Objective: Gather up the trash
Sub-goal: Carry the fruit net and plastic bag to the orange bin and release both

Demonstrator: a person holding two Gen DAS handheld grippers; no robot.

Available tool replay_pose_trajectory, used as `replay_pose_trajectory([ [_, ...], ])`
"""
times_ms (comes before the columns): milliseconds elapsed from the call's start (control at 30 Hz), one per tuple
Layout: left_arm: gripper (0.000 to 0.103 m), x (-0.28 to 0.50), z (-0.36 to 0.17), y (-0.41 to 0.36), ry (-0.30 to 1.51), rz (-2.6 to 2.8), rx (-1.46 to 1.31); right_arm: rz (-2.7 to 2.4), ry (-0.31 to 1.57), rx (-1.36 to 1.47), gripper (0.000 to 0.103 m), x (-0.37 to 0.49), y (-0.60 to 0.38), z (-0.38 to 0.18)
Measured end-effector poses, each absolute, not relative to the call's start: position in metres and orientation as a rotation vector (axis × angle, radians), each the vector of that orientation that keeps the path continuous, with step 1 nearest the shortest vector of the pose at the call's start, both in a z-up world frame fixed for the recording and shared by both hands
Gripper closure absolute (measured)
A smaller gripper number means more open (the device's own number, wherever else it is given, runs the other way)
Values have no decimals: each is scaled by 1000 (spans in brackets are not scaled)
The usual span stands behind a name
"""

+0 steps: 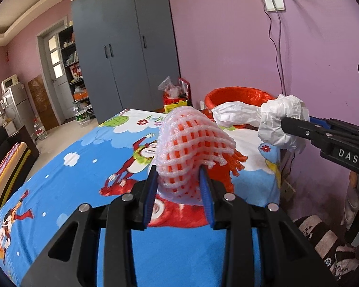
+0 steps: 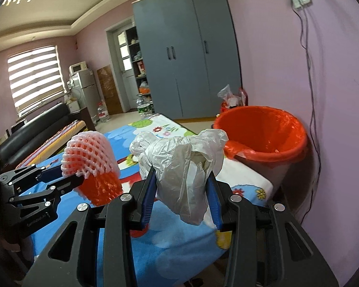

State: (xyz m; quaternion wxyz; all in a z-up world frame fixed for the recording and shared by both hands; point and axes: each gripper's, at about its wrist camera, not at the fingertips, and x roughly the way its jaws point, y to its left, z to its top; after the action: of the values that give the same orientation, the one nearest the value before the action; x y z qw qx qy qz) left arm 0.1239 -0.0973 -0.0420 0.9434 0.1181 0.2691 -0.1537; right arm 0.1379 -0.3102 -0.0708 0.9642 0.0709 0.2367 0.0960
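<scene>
Both pieces of trash are picked up, so the carry to the bin is in hand. The left gripper (image 1: pixel 179 179) pinches a white-and-orange foam fruit net (image 1: pixel 191 141). The right gripper (image 2: pixel 183 186) clamps a crumpled white plastic bag (image 2: pixel 184 167). Next, I judge, both must reach over the orange-lined trash bin (image 2: pixel 263 131), at one o'clock beyond the cartoon-print table, then let go.
</scene>
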Motion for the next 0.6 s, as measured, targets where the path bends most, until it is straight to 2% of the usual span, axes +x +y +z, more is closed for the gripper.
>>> replay_pose_trajectory([
  [600,70,172,-45,-172,574,-486,207,22,471,136,65,165,-383,-79],
])
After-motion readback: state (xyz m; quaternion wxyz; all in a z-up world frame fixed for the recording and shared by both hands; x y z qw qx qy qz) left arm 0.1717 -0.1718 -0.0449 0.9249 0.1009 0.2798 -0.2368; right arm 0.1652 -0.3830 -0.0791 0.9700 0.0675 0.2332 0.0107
